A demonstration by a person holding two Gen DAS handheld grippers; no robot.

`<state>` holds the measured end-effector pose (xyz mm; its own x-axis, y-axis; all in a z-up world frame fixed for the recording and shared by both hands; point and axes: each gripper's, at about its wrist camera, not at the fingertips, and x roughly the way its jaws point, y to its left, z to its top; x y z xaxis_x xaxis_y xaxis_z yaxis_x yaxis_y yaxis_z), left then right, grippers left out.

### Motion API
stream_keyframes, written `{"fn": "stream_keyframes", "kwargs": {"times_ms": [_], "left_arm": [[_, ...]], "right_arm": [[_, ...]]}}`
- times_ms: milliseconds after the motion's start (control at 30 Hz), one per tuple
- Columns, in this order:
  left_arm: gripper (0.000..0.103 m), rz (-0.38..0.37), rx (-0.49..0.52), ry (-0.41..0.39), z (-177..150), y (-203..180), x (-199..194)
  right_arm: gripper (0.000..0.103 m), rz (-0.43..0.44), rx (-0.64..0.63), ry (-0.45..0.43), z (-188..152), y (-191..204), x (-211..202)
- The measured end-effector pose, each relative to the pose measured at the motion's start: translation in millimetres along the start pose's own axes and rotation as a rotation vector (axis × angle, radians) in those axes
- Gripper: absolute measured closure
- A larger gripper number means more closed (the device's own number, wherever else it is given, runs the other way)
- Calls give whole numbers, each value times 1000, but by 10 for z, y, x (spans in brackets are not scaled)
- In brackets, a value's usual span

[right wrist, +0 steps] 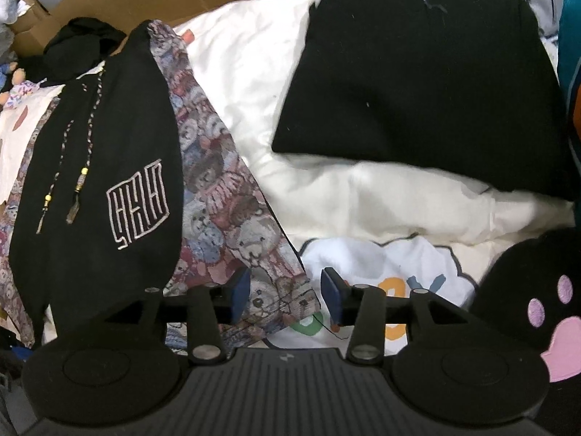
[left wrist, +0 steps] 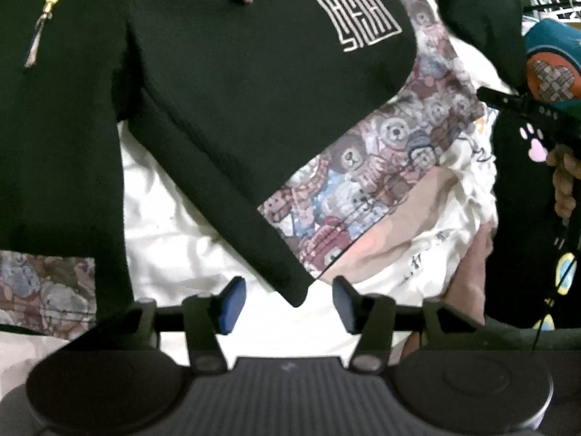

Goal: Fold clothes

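- Two grippers show, both with jaws spread and nothing between the blue pads: the left gripper (left wrist: 288, 303) hovers with a corner of the black hoodie (left wrist: 232, 91) lying between its open fingers, not pinched; the right gripper (right wrist: 285, 298) hangs over the teddy-bear patterned panel (right wrist: 225, 218) of that same garment.
- The hoodie lies spread on a white bedcover (right wrist: 254, 83), chest logo (right wrist: 138, 205) and beaded drawstrings (right wrist: 81, 189) facing up, with one black part laid slantwise across the bear-print sleeve.
- A separate black garment (right wrist: 417, 83) lies well apart on the far side of the bedcover, and a white printed top (right wrist: 381, 269) sits just beside the right gripper.
- Judged from this, the fold on the hoodie is partway: something is already turned across the body, but the piece is not a compact stack. Whether the jaws have let go of a laid edge or are about to take one, the pictures do not settle.
- Any further fold calls for a firm pinch on a hem or sleeve edge, lifting only one layer of this thick fabric.
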<state>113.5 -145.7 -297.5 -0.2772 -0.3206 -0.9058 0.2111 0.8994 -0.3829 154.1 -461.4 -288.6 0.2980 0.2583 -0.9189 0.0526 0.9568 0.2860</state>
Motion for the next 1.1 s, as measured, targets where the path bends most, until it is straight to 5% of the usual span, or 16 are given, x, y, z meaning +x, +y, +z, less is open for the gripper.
{"fn": "stream_keyframes", "kwargs": {"times_ms": [167,233,333,467,1000,1100], "left_arm": [[50,-4,-3,12,6,-14,162],[61,-8,-6,6,2,0,192],[84,-16,-16,-6,-6,34,224],[97,-33,3,3,-31,32,208],[99,-44,54,50,-20,-30,193],[93,-25,30,32,6,-11,271]], "right_arm": [[55,-7,25,8,-70,-70,124],[57,-4,21,-1,-80,-77,131],[85,14,21,-8,-84,-86,134],[97,21,-13,5,-67,-37,127],[98,-83,-32,82,16,10,81],[98,-102,-32,86,0,13,107]]}}
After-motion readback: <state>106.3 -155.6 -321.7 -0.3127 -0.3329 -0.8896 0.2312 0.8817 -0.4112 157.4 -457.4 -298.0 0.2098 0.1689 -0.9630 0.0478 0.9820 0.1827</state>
